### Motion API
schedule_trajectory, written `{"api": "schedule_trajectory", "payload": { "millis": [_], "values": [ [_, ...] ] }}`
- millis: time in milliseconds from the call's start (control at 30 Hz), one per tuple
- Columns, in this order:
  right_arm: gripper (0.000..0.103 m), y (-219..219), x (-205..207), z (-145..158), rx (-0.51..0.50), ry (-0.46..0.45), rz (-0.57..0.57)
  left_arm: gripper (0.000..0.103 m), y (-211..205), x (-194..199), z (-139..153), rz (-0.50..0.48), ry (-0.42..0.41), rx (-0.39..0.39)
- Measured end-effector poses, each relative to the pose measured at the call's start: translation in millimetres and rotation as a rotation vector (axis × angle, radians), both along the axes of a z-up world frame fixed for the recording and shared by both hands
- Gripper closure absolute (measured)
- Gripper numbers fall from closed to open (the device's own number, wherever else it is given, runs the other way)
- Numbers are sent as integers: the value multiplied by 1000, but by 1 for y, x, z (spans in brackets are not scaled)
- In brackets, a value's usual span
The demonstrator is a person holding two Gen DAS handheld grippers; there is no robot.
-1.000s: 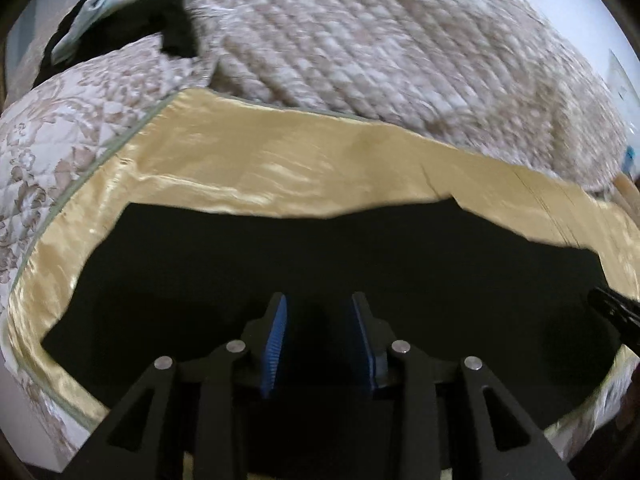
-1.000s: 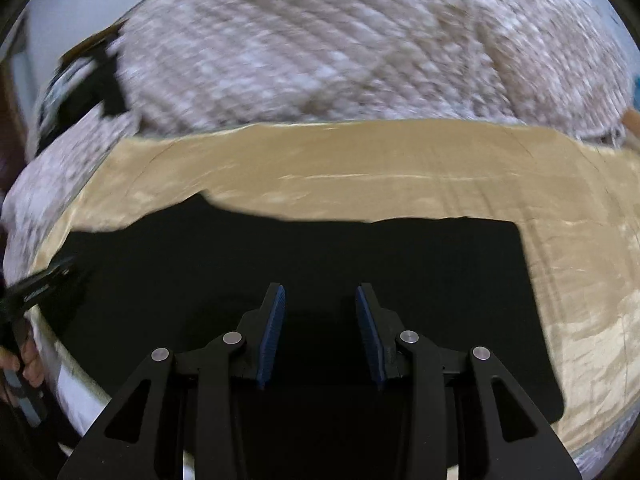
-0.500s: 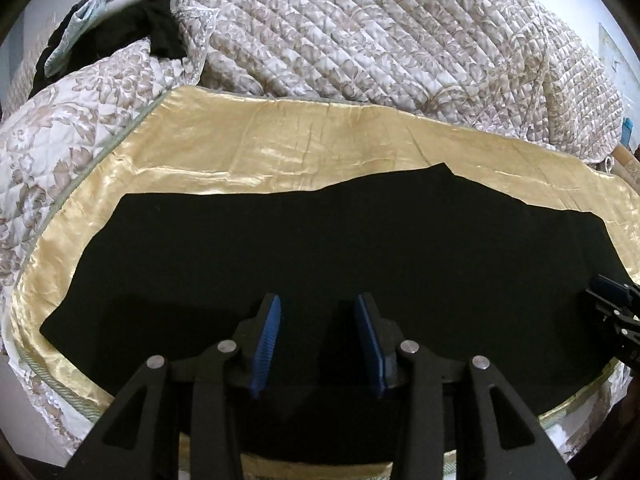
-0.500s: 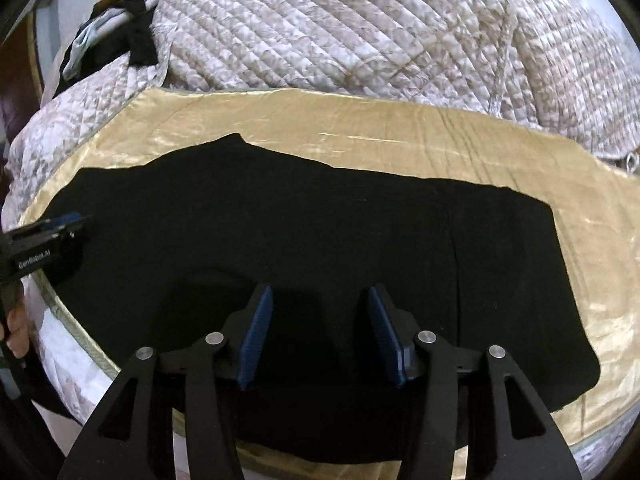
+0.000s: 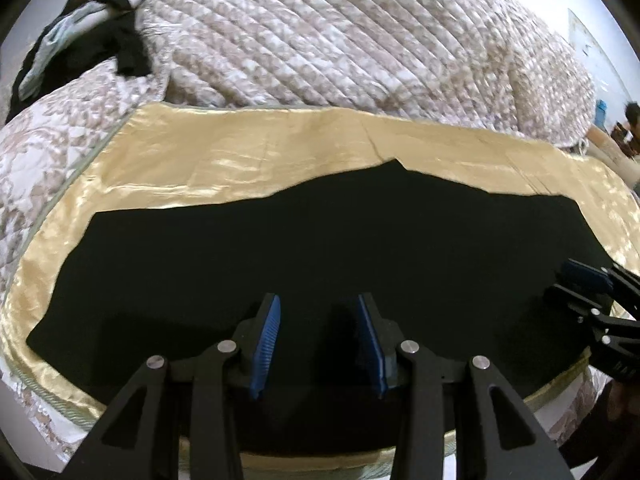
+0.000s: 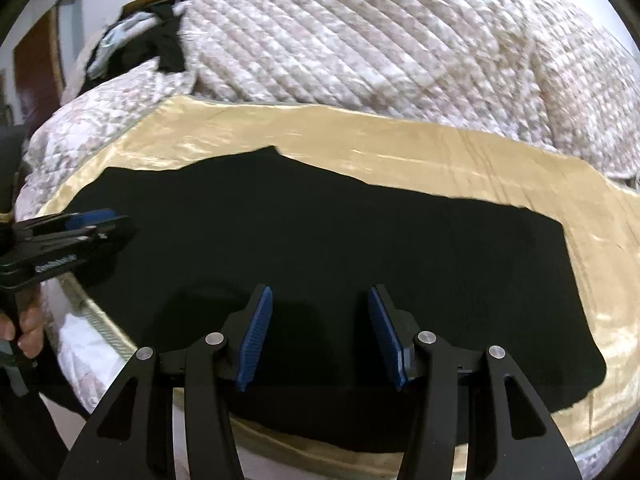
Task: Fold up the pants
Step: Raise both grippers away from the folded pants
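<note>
Black pants (image 5: 320, 240) lie spread flat, lengthwise from left to right, on a gold satin sheet (image 5: 240, 160). My left gripper (image 5: 318, 300) hovers over their near edge toward the left half, jaws open, nothing between the blue pads. In the right wrist view the pants (image 6: 320, 232) fill the middle, and my right gripper (image 6: 320, 290) hangs open above their near edge, pads clear of the cloth. Each gripper shows in the other's view: the right gripper (image 5: 580, 280) at the right rim, the left gripper (image 6: 100, 220) at the left rim, held by a hand (image 6: 28, 324).
A quilted floral comforter (image 5: 340, 40) is heaped behind the sheet. Dark and pale clothes (image 5: 100, 40) lie bunched at the back left. The bed's front edge (image 5: 320, 460) runs just under the grippers. A person (image 5: 632, 116) sits far off at the right.
The right gripper's jaws stand wider than a second ago. Both grippers have shifted a little sideways and rolled slightly over the pants. The pants lie as before.
</note>
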State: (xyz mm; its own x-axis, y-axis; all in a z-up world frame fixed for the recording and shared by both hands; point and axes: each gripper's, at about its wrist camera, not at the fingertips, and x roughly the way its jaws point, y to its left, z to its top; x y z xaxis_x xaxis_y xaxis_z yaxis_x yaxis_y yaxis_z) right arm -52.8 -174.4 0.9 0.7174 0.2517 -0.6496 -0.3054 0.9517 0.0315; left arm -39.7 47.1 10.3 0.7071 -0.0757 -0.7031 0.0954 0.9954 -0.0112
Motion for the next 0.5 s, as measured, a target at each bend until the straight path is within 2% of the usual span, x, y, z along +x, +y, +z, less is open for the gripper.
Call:
{"api": "schedule_trajectory", "payload": {
  "millis": [167, 333, 500],
  "values": [
    [52, 2, 6, -6, -11, 13, -11, 60, 1, 4, -3, 14, 9, 20],
    [52, -21, 12, -7, 19, 30, -121, 60, 23, 11, -5, 111, 12, 35],
    [52, -21, 8, -4, 6, 20, -120, 60, 50, 2, -3, 192, 3, 16]
  ]
}}
